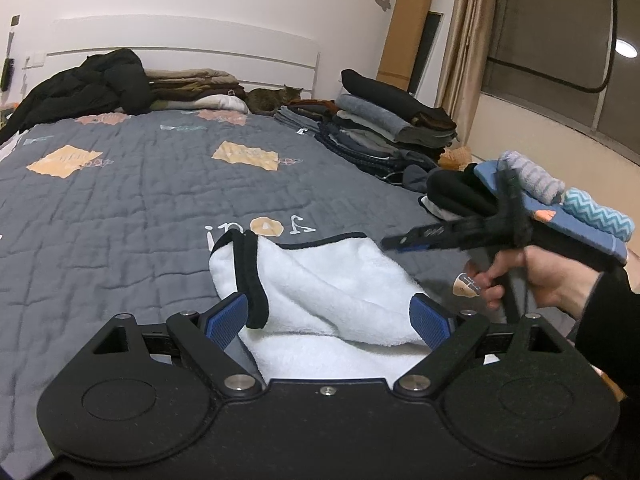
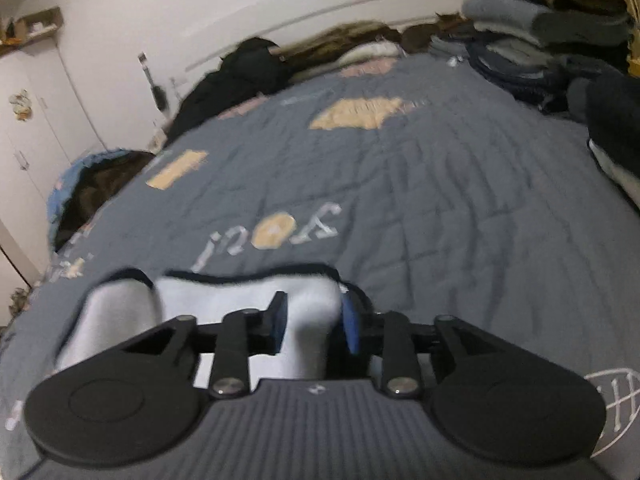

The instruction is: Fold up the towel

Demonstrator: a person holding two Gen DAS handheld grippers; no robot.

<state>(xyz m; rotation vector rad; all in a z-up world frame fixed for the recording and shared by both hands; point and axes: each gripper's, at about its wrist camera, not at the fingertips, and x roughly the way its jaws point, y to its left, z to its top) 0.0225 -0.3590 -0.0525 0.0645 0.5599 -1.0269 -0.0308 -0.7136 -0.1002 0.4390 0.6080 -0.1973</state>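
Towel, white with black trim, lies rumpled on the grey quilted bed near its front edge, where we also list folded clothes stacked along the far side. Our left tool stands wide open, towel between its blue pads, unpressed. Our right tool, partly parted, straddles a raised fold without clamping it.

The grey quilt on the bed carries white stitched lettering just past the towel, seen upside down from both wrist views; it looks like "joui" or similar, with an orange patch standing in for one letter, and cannot be read for certain. Fainter marks on the other orange patches are too small to read.
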